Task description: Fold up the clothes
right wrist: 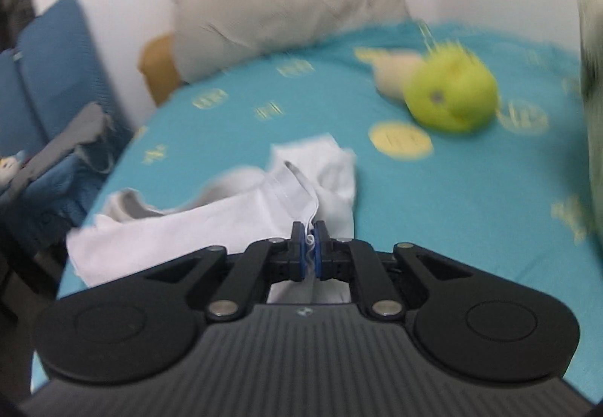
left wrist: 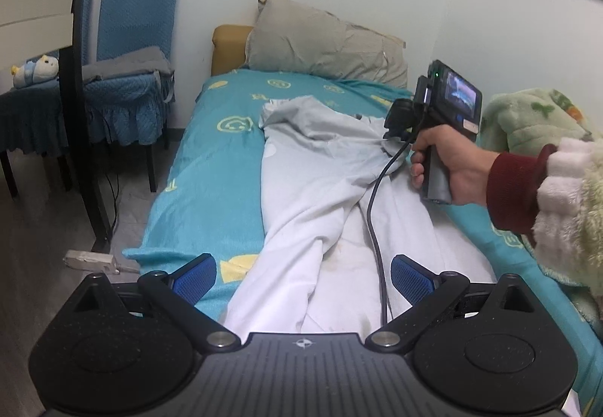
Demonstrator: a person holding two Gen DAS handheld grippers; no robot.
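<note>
A white garment [left wrist: 320,198] lies lengthwise along the teal bedsheet [left wrist: 211,168], its far end bunched and lifted. My left gripper [left wrist: 303,279] hovers open above the near end of the cloth, blue pads [left wrist: 196,279] wide apart with nothing between them. In the left wrist view a hand [left wrist: 452,168] holds the right gripper's handle over the far right part of the garment; its fingers are hidden there. The right wrist view shows my right gripper [right wrist: 309,247] shut on a folded hem of the white garment [right wrist: 226,217], which trails off to the left across the sheet [right wrist: 452,198].
A grey pillow [left wrist: 324,40] leans on the wall at the bed's head. A green plush toy [right wrist: 450,93] lies on the sheet and a green fleece blanket [left wrist: 535,119] is piled at the right. Blue-covered chairs [left wrist: 132,51] stand left of the bed. A black cable [left wrist: 377,228] crosses the garment.
</note>
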